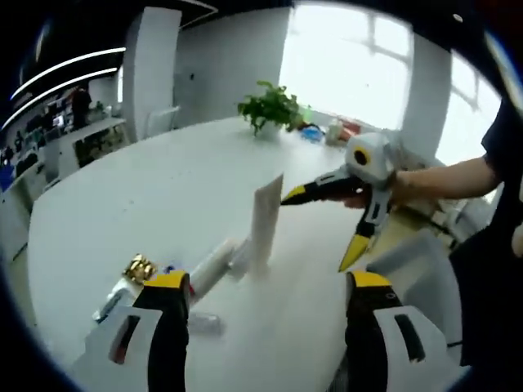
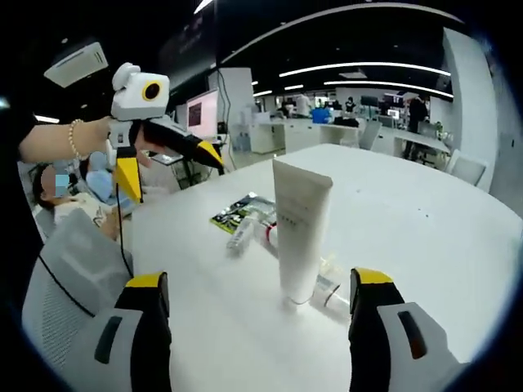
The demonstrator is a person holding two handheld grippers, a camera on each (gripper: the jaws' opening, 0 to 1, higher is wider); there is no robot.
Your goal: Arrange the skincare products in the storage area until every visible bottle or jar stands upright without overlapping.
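Observation:
A white tube (image 1: 265, 219) stands upright on its cap on the white table (image 1: 147, 188); in the right gripper view the same tube (image 2: 300, 229) rises just ahead of my jaws. Beside it lie a white tube (image 1: 214, 265), a gold-capped item (image 1: 140, 268) and a small clear bottle (image 2: 327, 291). A white bottle (image 2: 245, 233) lies flat by a dark green packet (image 2: 237, 212). My left gripper (image 1: 270, 282) is open and holds nothing, near the lying items. My right gripper (image 2: 257, 282) is open too; from the left gripper view this right gripper (image 1: 323, 224) hovers just right of the upright tube.
A potted plant (image 1: 270, 106) and small colourful items sit at the table's far edge. A grey chair (image 2: 65, 269) stands at the table's side. The left gripper (image 2: 172, 167) is held up in a hand, above the table. Office desks fill the background.

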